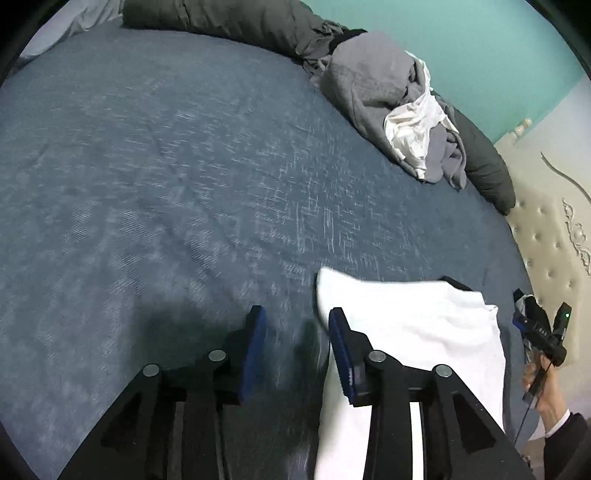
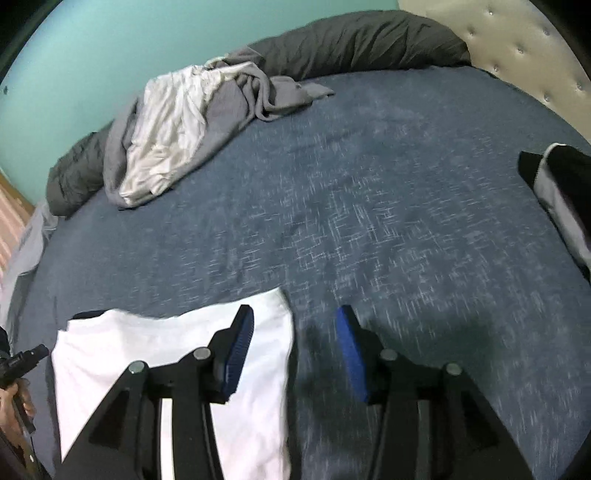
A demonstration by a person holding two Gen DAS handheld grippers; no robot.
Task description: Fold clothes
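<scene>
Left wrist view: left gripper (image 1: 297, 325) hovering over the blue-grey textured bedspread (image 1: 166, 184), jaws standing wide apart, gripping nothing. Flat white folded garment (image 1: 417, 325) lying near right, its left edge just under the right blue pad. Crumpled grey-and-white clothes pile (image 1: 399, 110) sitting far right against a dark grey rolled duvet (image 1: 229, 18). Right wrist view: right gripper (image 2: 295, 328) also gaping, empty, garment edge under its left finger. Black-and-white garment (image 2: 557, 181) sitting at far right.
</scene>
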